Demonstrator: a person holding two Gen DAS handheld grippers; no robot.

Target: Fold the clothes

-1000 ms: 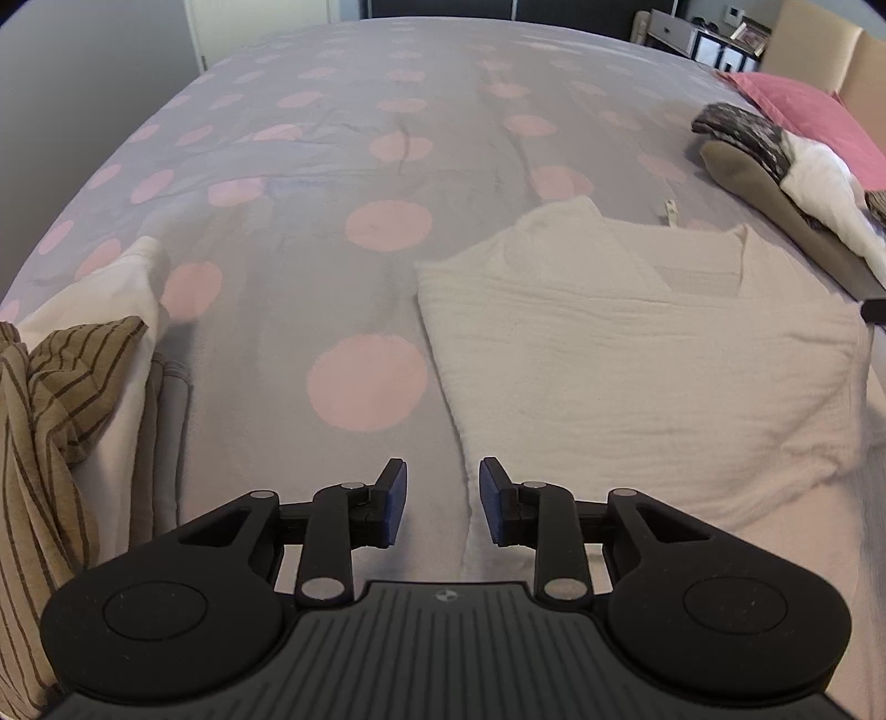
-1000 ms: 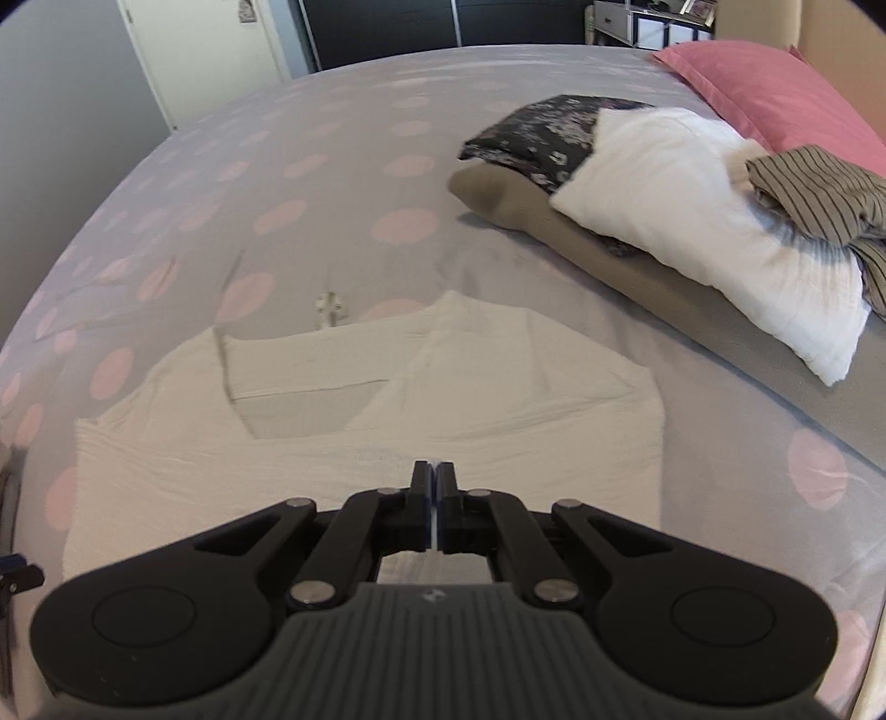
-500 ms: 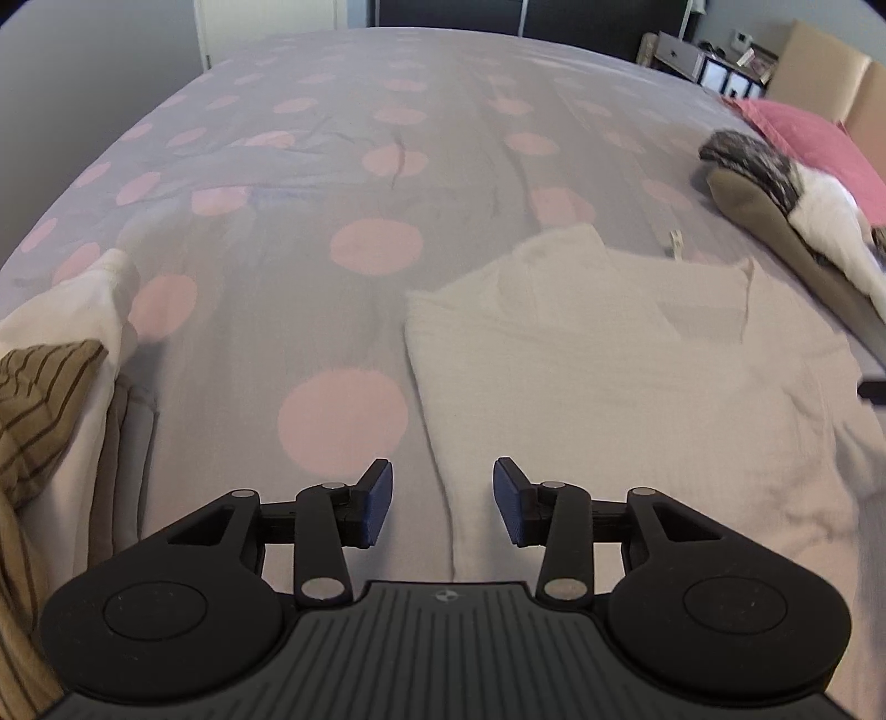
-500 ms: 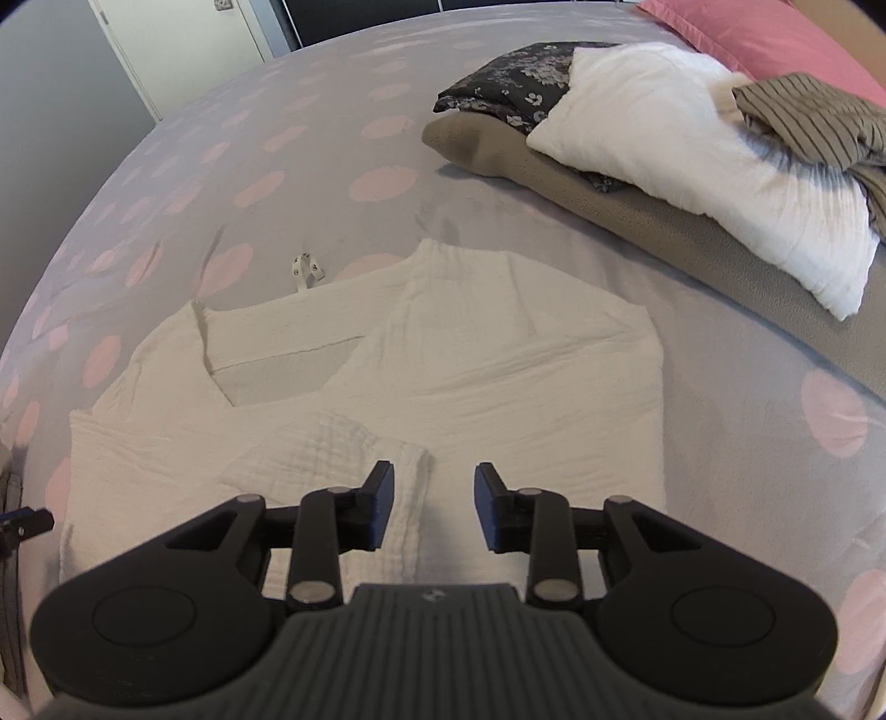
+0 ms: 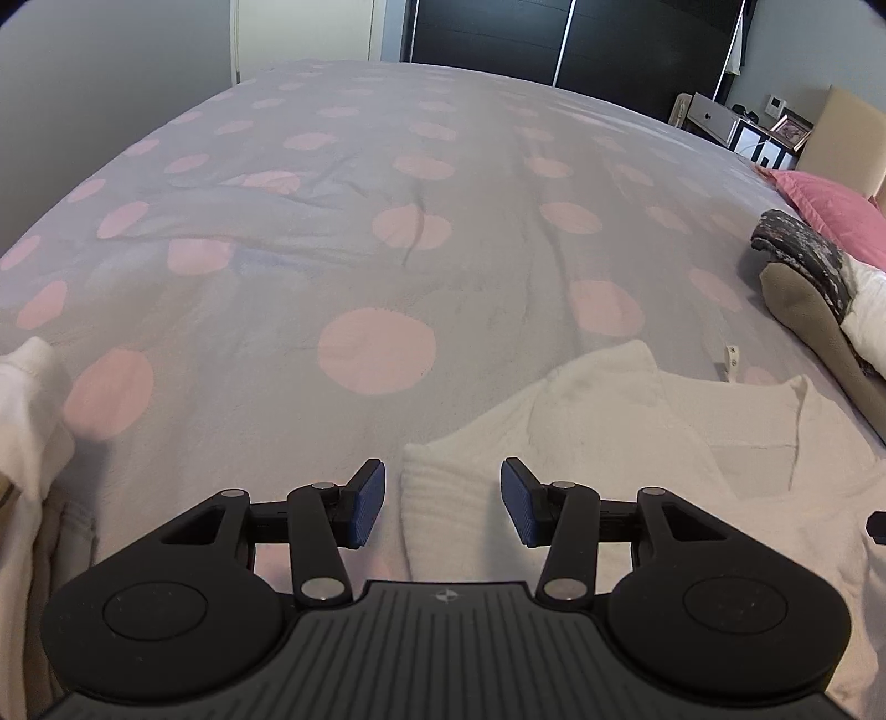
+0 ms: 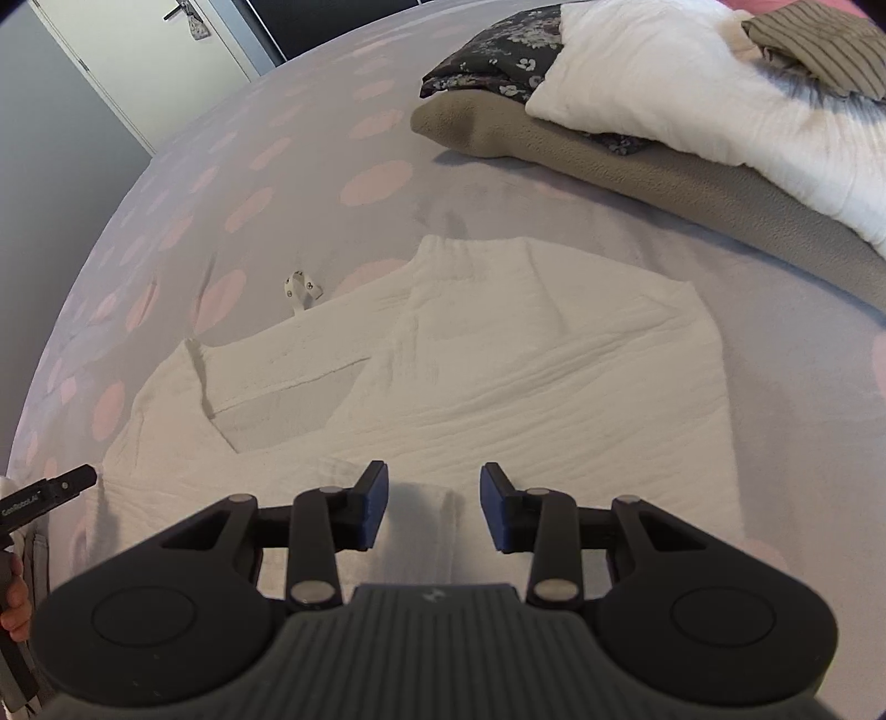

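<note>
Both claws point steeply down at the bed (image 5: 387, 266). The left claw (image 5: 442, 501) is opening, pads clear, over the left edge of the cream V-neck top (image 6: 498, 365). The right claw (image 6: 433, 505) stands half wide, empty, above a folded-in sleeve. The top, of crinkled woven cotton, lies flat on the grey, pink-dotted duvet. "GenRobot.AI" is printed on the left claw's finger (image 6: 55, 487).

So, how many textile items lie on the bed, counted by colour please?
Cream top, spread flat: 1
White folded item: 1
Dark floral item: 1
Tan item, under the pile: 1
Striped brown item: 1
Pink pillow: 1
Whitish clothes at left edge: 1
Total: 7
</note>
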